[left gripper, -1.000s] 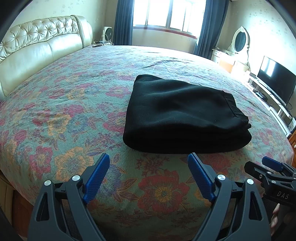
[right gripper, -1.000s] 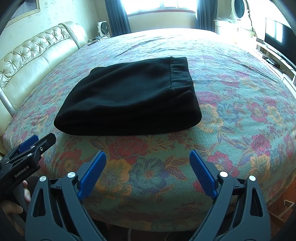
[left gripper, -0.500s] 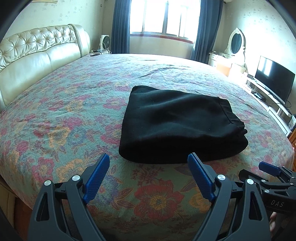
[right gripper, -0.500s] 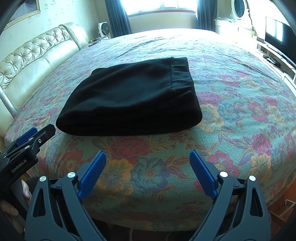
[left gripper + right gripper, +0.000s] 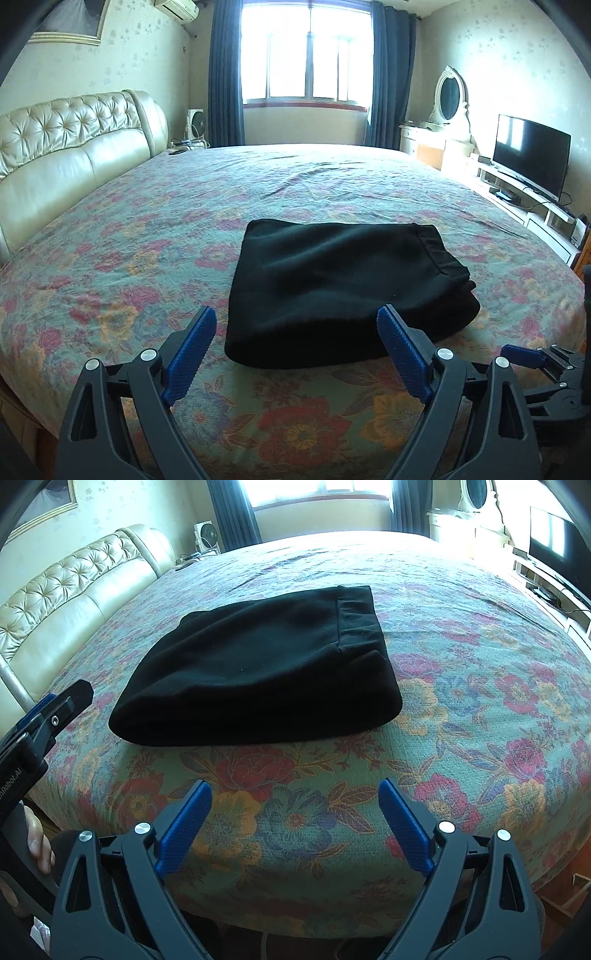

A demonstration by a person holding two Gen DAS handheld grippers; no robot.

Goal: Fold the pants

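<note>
Black pants (image 5: 332, 284) lie folded into a thick rectangle on the flowered bedspread (image 5: 147, 229), waistband on the right side. My left gripper (image 5: 296, 312) hovers at the bed's near edge just short of the pants, its jaws opening with nothing between them. In the right wrist view the pants (image 5: 258, 672) lie farther up the bedspread (image 5: 461, 664). My right gripper (image 5: 295, 785) stands open and empty over the near edge. Each gripper shows at the border of the other's view: the right gripper (image 5: 535, 360) and the left gripper (image 5: 48, 716).
A tufted cream headboard (image 5: 74, 147) runs along the left of the bed. A TV (image 5: 528, 158) on a low stand and a dressing table with an oval mirror (image 5: 448, 96) stand at the right. A window with dark curtains (image 5: 306, 55) and a small fan (image 5: 195, 122) are at the back.
The left wrist view has risen and tipped up: the pants now sit lower in it and more of the room shows. The right wrist view is unchanged.
</note>
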